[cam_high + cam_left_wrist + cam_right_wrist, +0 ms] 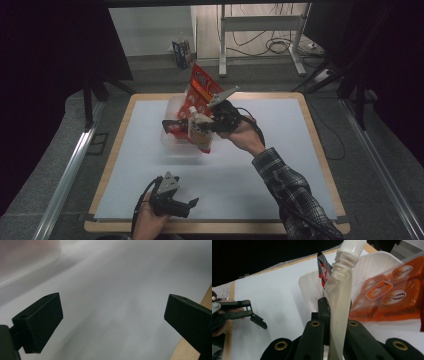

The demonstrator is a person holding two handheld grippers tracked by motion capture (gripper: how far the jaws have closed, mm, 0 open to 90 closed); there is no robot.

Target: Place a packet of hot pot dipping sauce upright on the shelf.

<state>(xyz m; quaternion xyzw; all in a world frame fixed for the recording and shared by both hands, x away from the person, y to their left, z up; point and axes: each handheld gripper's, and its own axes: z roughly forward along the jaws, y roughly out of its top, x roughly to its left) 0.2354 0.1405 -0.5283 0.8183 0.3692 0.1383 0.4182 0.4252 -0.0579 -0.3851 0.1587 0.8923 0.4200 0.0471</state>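
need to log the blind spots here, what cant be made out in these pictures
- Spouted pouch: its lower end in the right gripper view, hidden behind the right gripper.
- Orange snack bag: print too blurred to read; cut off by the right edge.
- Clear container: contents in the high view, hidden by pouch and bag.
- Left gripper: table ahead blurred.

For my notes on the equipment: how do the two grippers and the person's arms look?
Both grippers, left and right, are black with flat rectangular jaws. Each carries a grey three-cornered plate on top and trails a black cable. The right arm wears a dark plaid sleeve with pale lines.
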